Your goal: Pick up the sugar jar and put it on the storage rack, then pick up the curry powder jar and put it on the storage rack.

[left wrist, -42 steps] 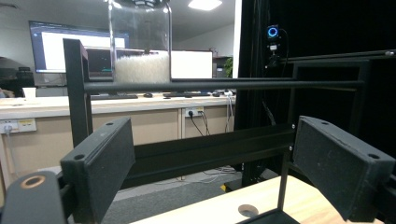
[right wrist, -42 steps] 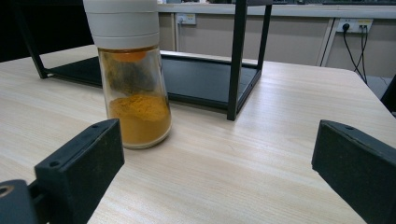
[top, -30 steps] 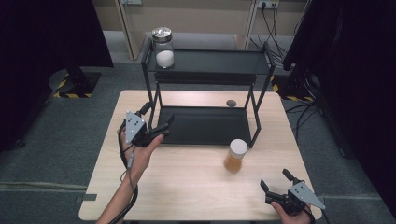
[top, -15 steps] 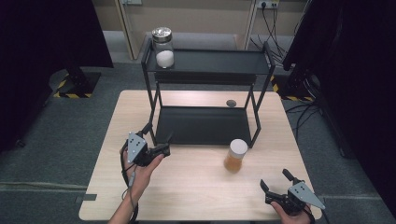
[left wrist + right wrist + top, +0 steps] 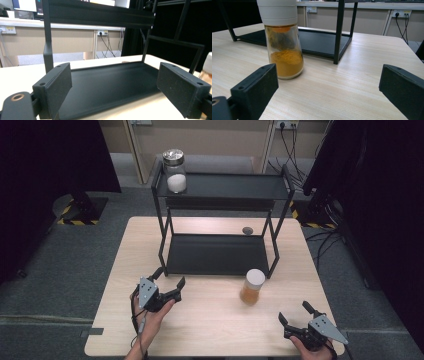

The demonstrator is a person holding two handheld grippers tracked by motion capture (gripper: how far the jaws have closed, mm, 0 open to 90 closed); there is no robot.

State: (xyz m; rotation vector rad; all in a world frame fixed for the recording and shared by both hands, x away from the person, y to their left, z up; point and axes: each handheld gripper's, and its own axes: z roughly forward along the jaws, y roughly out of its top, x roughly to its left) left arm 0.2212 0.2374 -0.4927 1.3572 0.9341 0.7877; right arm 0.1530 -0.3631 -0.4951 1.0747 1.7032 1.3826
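A black two-tier shelf rack (image 5: pixel 220 251) stands on the wooden table (image 5: pixel 210 320). On its top tier at the left sits a glass jar of white powder (image 5: pixel 175 171). A spice jar with orange powder and a white cap (image 5: pixel 252 287) stands on the table just in front of the rack's right leg, and looms close (image 5: pixel 282 40) in the right gripper view. My left gripper (image 5: pixel 169 281) is open and empty in front of the rack's lower tray (image 5: pixel 107 85). My right gripper (image 5: pixel 296 313) rests open near the front right corner, empty.
A small dark round thing (image 5: pixel 247 230) lies on the table behind the rack. Grey floor surrounds the table; cables and wall sockets (image 5: pixel 286 125) are at the back. Bare tabletop stretches between the two grippers.
My left gripper has drawn back from beside the rack's left front leg toward the table's front edge, still open. The right gripper and both jars have stayed put.
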